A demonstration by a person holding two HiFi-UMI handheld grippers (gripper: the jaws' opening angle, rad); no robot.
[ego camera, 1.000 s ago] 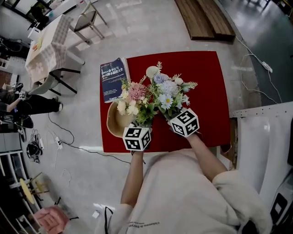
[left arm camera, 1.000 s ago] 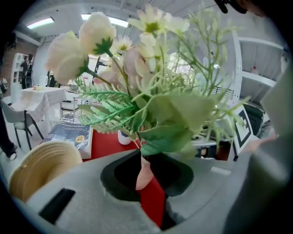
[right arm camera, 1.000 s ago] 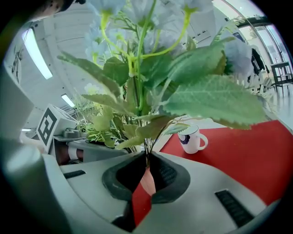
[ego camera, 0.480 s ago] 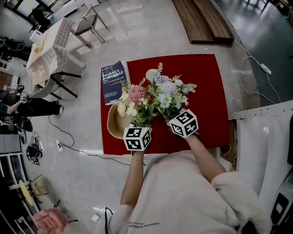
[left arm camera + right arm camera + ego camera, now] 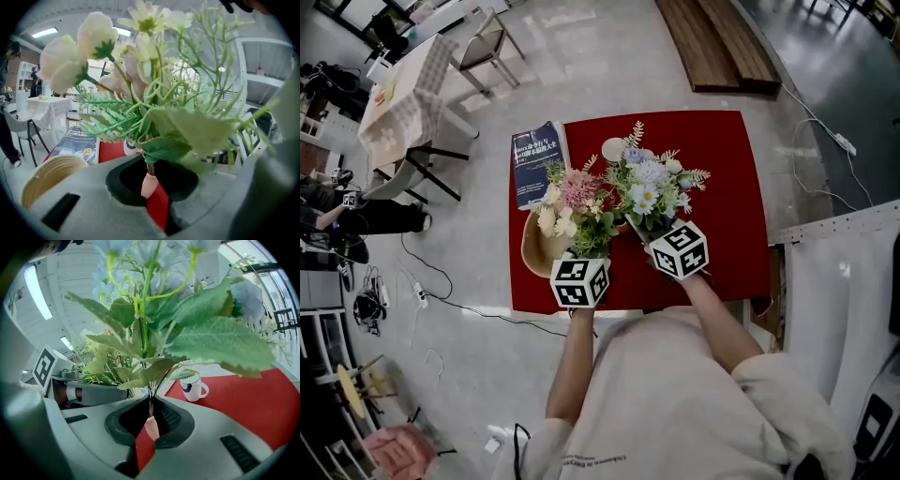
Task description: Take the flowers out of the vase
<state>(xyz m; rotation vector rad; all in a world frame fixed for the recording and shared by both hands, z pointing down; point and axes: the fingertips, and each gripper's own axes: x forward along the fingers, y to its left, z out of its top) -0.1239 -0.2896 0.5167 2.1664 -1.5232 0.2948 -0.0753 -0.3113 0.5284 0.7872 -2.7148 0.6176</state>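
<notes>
Bunch of pink-and-cream fabric flowers (image 5: 570,202) is being clenched by its stem in the left claw (image 5: 152,180), blue-and-white fabric bunch (image 5: 649,183) in the right claw (image 5: 151,422), above the red cloth surface (image 5: 731,187). Both seem already out (no vase is showing); laying them down is remaining.

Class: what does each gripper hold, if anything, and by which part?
Left gripper: the pink-and-cream bunch, by its stem base. Right gripper: the blue-and-white bunch, also by its stem base.
</notes>
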